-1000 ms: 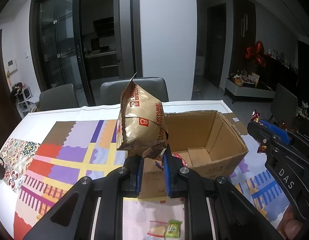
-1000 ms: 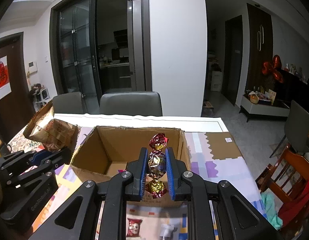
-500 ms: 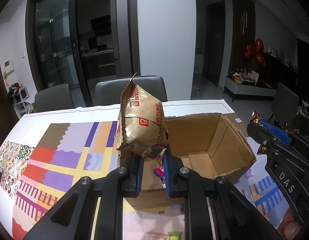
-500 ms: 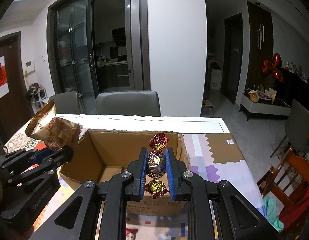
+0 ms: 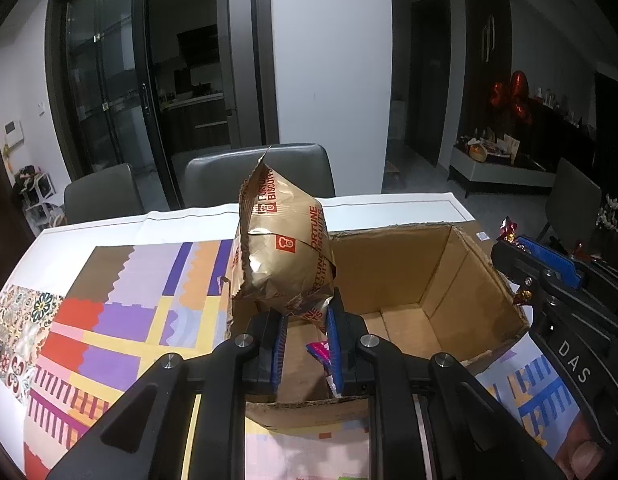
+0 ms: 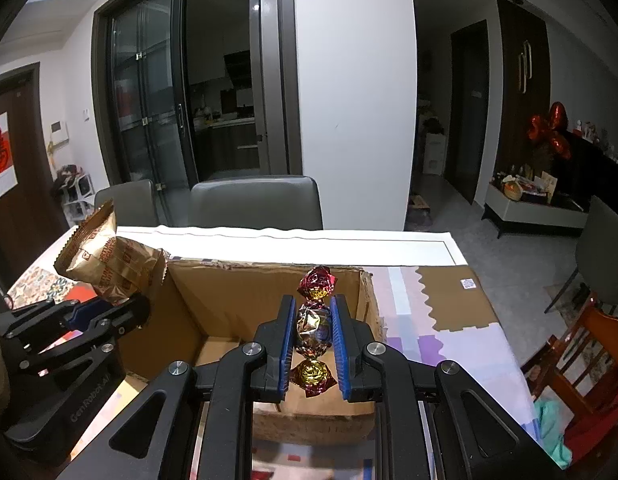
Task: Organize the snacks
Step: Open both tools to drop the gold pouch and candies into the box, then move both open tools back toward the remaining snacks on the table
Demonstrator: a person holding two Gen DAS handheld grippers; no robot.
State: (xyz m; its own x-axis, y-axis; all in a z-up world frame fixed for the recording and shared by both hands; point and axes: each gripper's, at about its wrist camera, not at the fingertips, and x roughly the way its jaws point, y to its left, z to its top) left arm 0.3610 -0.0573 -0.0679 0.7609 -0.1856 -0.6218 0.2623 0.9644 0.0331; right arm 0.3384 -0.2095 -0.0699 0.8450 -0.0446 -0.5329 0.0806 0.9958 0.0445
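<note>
Snacks are mid-transfer, I'd judge: the left gripper [image 5: 305,342] has its fingers clamped on a biscuit bag [image 5: 283,248] at the box's [image 5: 461,272] left edge, the right gripper [image 6: 312,334] pinches a candy [image 6: 314,328] above its near wall, neither dropped in yet.

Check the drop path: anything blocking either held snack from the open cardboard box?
Nothing visible. The gold foil biscuit bag in the left claw and the red-gold foil candy in the right claw both hang at the open brown cardboard box, its top uncovered.
</note>
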